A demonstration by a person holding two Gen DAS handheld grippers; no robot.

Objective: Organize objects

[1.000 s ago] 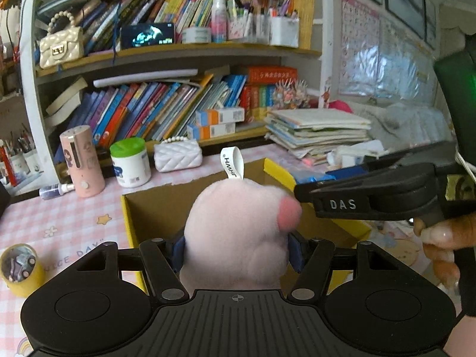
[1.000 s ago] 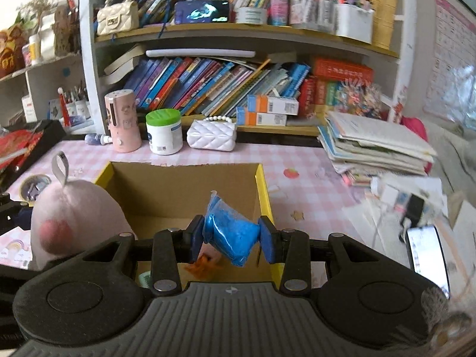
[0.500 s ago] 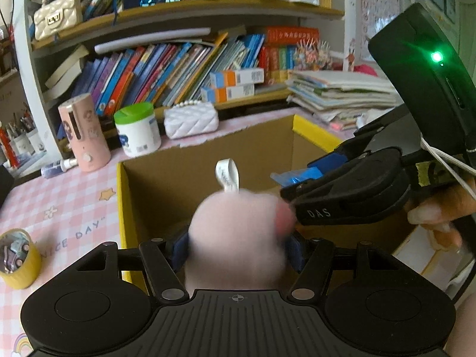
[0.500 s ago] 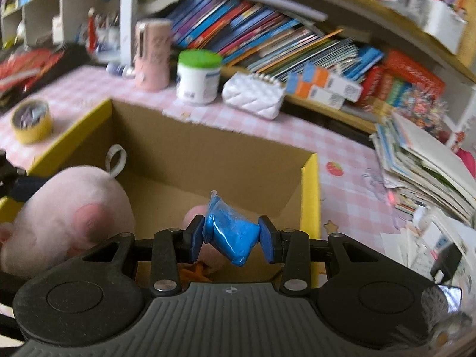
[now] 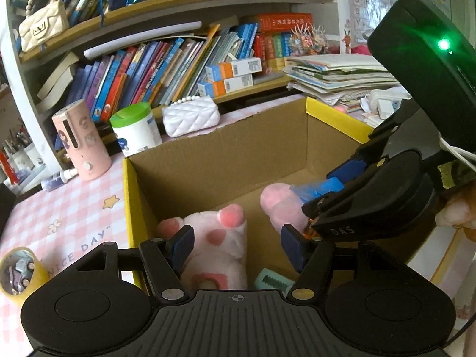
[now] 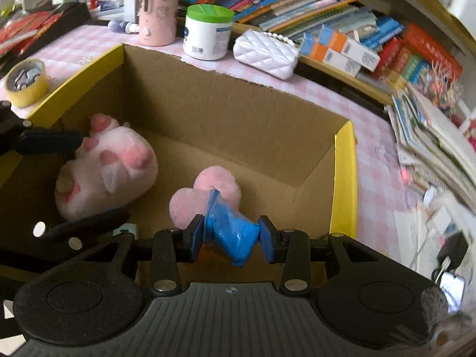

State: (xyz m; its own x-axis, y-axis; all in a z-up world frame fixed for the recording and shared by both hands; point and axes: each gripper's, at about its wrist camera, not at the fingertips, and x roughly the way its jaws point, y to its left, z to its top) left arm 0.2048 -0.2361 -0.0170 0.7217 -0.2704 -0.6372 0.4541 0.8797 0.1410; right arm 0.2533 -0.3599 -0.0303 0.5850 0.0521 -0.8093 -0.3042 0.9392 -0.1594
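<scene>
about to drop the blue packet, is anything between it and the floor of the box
Partly. The blue packet, clamped in the right gripper, hangs inside the cardboard box right over a small pink plush, which it seems to touch. Bare box floor lies to the right of that plush.

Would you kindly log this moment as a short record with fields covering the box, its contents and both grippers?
container: open cardboard box with yellow flaps
inside: pink paw plush, small pink plush, teal item only partly visible
left gripper: open, paw plush lying loose between its fingers
right gripper: shut on blue packet, above the box interior
beside box: yellow tape roll, green-lidded jar
</scene>
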